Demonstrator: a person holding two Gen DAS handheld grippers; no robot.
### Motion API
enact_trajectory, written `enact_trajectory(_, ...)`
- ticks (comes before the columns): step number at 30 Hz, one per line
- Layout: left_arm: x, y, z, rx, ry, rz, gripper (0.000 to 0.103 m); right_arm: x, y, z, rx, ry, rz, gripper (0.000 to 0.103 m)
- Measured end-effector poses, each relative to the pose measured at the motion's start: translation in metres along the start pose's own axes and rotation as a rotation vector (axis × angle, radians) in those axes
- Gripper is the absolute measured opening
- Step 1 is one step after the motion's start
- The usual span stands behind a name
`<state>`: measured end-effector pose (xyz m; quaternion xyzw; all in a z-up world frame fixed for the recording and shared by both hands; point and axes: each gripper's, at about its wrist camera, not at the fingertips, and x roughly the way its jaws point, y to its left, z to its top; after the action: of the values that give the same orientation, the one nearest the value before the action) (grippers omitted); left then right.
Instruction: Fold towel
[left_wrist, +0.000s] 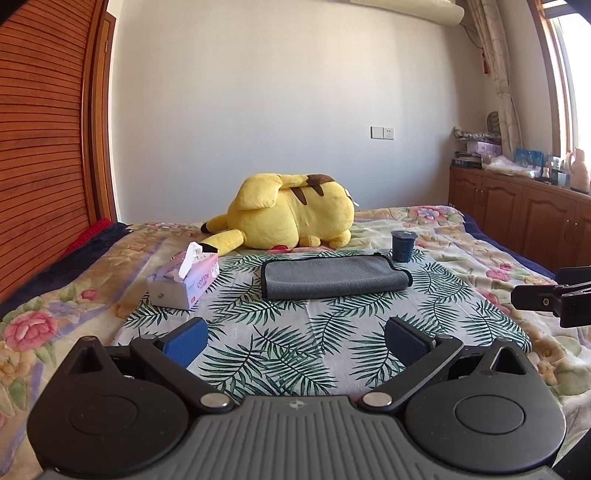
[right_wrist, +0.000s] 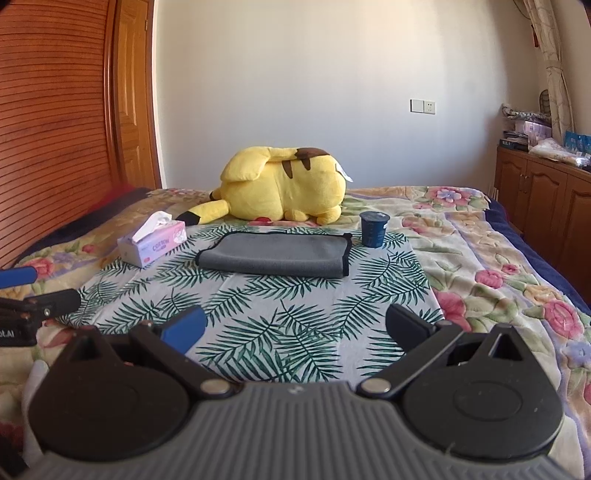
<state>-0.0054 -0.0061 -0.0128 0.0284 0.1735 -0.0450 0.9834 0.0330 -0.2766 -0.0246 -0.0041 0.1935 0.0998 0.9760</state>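
A grey towel (left_wrist: 334, 277) with a dark hem lies folded in a flat rectangle on a palm-leaf cloth (left_wrist: 295, 339) on the bed; it also shows in the right wrist view (right_wrist: 275, 254). My left gripper (left_wrist: 295, 338) is open and empty, well short of the towel. My right gripper (right_wrist: 295, 326) is open and empty, also short of the towel. The right gripper's fingers (left_wrist: 554, 301) show at the right edge of the left wrist view. The left gripper's fingers (right_wrist: 22, 291) show at the left edge of the right wrist view.
A yellow plush toy (left_wrist: 291, 210) lies behind the towel. A pink tissue box (left_wrist: 184, 282) stands to the towel's left. A dark cup (left_wrist: 403, 246) stands at its far right corner. A wooden headboard (left_wrist: 44, 147) is left, wooden cabinets (left_wrist: 517, 214) right.
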Motion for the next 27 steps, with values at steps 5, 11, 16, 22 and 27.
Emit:
enact_trajectory(5,-0.004,0.002,0.002,0.002,-0.029,0.029,0.087,-0.004,-0.001,0.0,-0.001,-0.026,-0.003,0.103)
enact_trajectory(11,-0.006,0.005,0.004,-0.017,-0.042,0.032,0.087,-0.008,-0.002,0.001,-0.004,-0.056,-0.008,0.103)
enact_trajectory(16,-0.009,0.006,0.005,-0.017,-0.051,0.036,0.087,-0.012,-0.003,0.001,-0.004,-0.077,-0.016,0.103)
enact_trajectory(22,-0.013,0.005,0.005,-0.003,-0.071,0.041,0.087,-0.017,-0.005,0.002,-0.002,-0.114,-0.027,0.103)
enact_trajectory(27,-0.013,0.005,0.005,-0.002,-0.074,0.046,0.087,-0.02,-0.007,0.002,0.001,-0.135,-0.046,0.103)
